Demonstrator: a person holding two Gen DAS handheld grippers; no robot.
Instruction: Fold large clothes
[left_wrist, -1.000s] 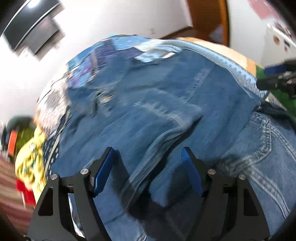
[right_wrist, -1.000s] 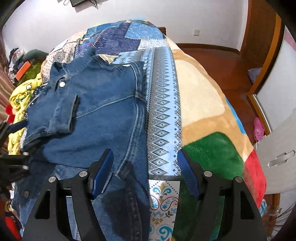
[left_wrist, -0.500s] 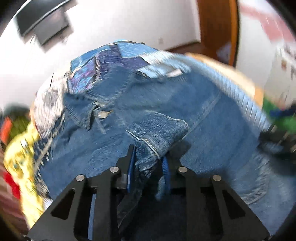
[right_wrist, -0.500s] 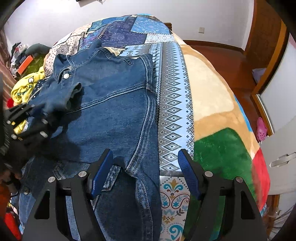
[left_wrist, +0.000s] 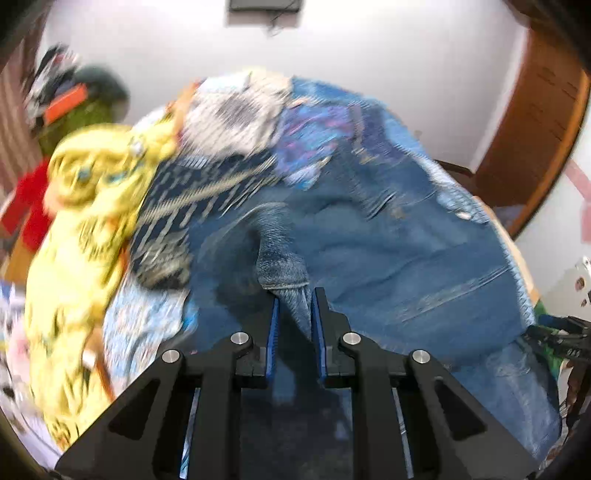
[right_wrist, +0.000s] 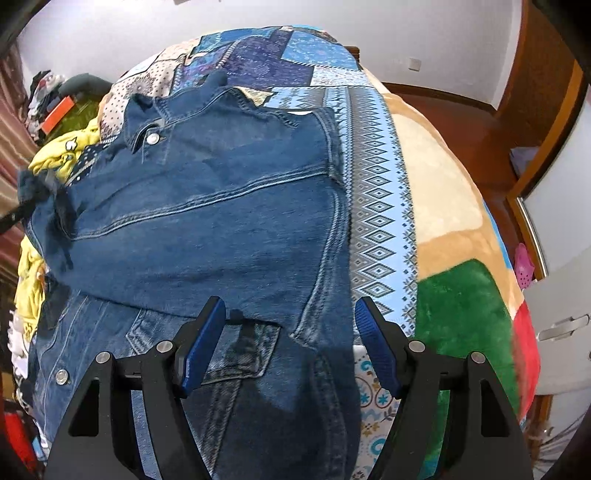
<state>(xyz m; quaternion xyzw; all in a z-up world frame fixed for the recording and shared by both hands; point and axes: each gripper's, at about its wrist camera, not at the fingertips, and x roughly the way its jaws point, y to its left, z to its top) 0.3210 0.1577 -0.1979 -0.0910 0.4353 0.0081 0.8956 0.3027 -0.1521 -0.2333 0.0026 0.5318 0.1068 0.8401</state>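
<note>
**On a patchwork bed, a denim jacket caught by its cuff**

On the bed, the left gripper (left_wrist: 294, 306) has its blue fingers (left_wrist: 272, 332) closing on the cuff of a sleeve (left_wrist: 282, 266), a wedge of denim pinched between them. The right gripper (right_wrist: 290, 325) hovers with its fingers (right_wrist: 201, 345) spread wide and nothing between them, poised over the lower edge of the denim jacket (right_wrist: 221, 221). The jacket lies spread across the bed, collar (right_wrist: 177, 110) toward the far wall, its hem nearest the right gripper.

The left hold takes only the end of the cuff; heavy denim could slip free if the sleeve is pulled sharply, and a drag across the body might rumple the panel that now lies flat. With the right fingers not yet pinning anything, the whole garment could slide along with the sleeve.

Beneath it, a patchwork quilt (right_wrist: 373, 206) in blues, tan, green and red covers the bed. A yellow printed garment (left_wrist: 85, 229) is heaped at the left edge. White walls, a wooden door frame (right_wrist: 546, 92) and a pink shoe (right_wrist: 524, 264) on the floor ring the scene.
</note>
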